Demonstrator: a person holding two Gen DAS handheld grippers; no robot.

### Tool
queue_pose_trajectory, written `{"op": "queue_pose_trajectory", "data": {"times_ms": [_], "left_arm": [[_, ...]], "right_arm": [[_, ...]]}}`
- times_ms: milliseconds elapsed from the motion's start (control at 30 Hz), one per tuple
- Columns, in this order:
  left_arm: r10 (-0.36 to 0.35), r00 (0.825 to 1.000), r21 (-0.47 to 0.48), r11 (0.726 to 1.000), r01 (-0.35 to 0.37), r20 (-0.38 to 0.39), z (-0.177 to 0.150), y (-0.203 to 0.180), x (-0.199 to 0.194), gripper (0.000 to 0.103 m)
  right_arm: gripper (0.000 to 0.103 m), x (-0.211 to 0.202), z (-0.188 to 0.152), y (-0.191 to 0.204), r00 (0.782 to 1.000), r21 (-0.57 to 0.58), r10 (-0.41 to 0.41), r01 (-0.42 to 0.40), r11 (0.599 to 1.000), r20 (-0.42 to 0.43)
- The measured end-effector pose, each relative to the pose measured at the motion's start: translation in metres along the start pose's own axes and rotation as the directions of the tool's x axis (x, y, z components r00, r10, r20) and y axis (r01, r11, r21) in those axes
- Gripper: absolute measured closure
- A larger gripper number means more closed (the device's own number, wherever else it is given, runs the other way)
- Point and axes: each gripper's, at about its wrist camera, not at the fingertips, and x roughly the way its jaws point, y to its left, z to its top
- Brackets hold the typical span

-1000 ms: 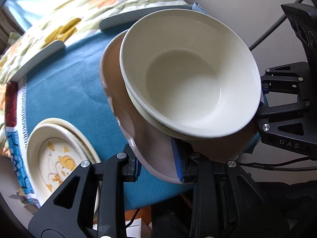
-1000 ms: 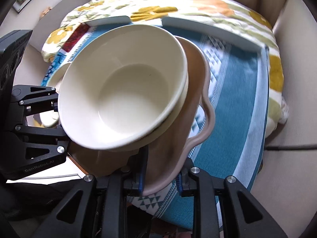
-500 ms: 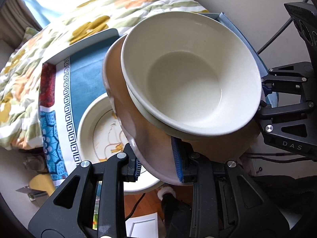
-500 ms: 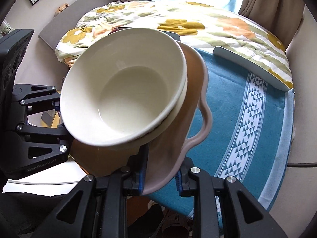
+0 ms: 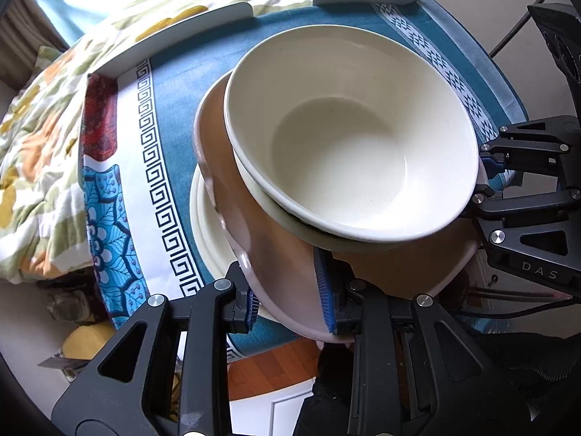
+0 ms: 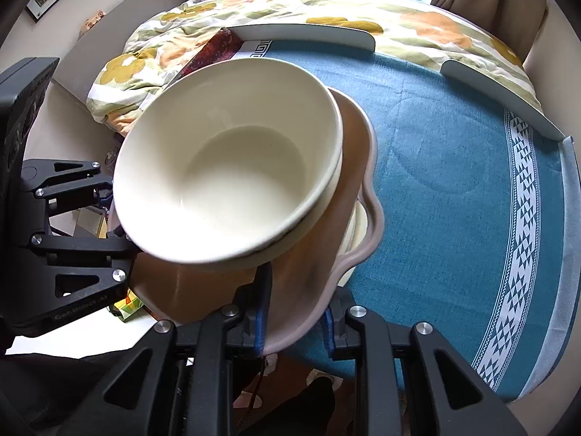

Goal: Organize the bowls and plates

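A pinkish-brown scalloped plate (image 5: 276, 250) (image 6: 316, 254) carries stacked cream bowls (image 5: 348, 134) (image 6: 232, 167). My left gripper (image 5: 290, 294) is shut on the plate's near rim; my right gripper (image 6: 296, 312) is shut on its opposite rim. Together they hold the stack above a cream plate (image 5: 208, 232) (image 6: 357, 225) that lies on the blue tablecloth (image 5: 181, 80) (image 6: 446, 167). Most of that lower plate is hidden under the stack.
White raised rails (image 5: 174, 32) (image 6: 308, 32) border the table's far edge. A floral quilt (image 5: 40, 116) (image 6: 399, 14) lies beyond. The cloth has patterned bands at the left (image 5: 156, 167) and right (image 6: 523, 225). Wooden floor (image 5: 268, 367) shows below the near edge.
The held stack has moved left across the table and now sits over the cream plate, which was in plain view before. Both grippers kept their grip.
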Motion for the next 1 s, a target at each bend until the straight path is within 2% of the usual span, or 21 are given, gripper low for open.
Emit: {"op": "queue_pose_trajectory", "data": {"times_ms": [367, 600, 767, 900, 1000], "left_arm": [[-0.028, 1.0, -0.031, 0.999, 0.028, 0.014, -0.01, 0.014, 0.016, 0.079], [0.025, 0.999, -0.022, 0.999, -0.026, -0.021, -0.008, 0.009, 0.021, 0.079], [0.017, 0.999, -0.037, 0.999, -0.019, -0.042, -0.005, 0.011, 0.022, 0.079], [-0.006, 0.998, -0.047, 0.999, 0.003, -0.065, -0.004, 0.012, 0.023, 0.073], [0.003, 0.998, -0.032, 0.999, -0.005, -0.07, -0.003, 0.008, 0.021, 0.068]], "right_arm": [[0.081, 0.009, -0.002, 0.008, 0.999, 0.008, -0.038, 0.037, 0.999, 0.029], [0.081, 0.011, -0.005, 0.01, 0.999, 0.011, -0.038, 0.038, 0.999, 0.011], [0.081, 0.012, -0.005, 0.009, 0.999, 0.015, -0.033, 0.033, 0.999, -0.005], [0.081, 0.013, -0.003, 0.009, 0.999, 0.021, -0.042, 0.042, 0.999, -0.022], [0.081, 0.014, -0.002, 0.009, 0.998, 0.021, -0.044, 0.045, 0.999, -0.045]]}}
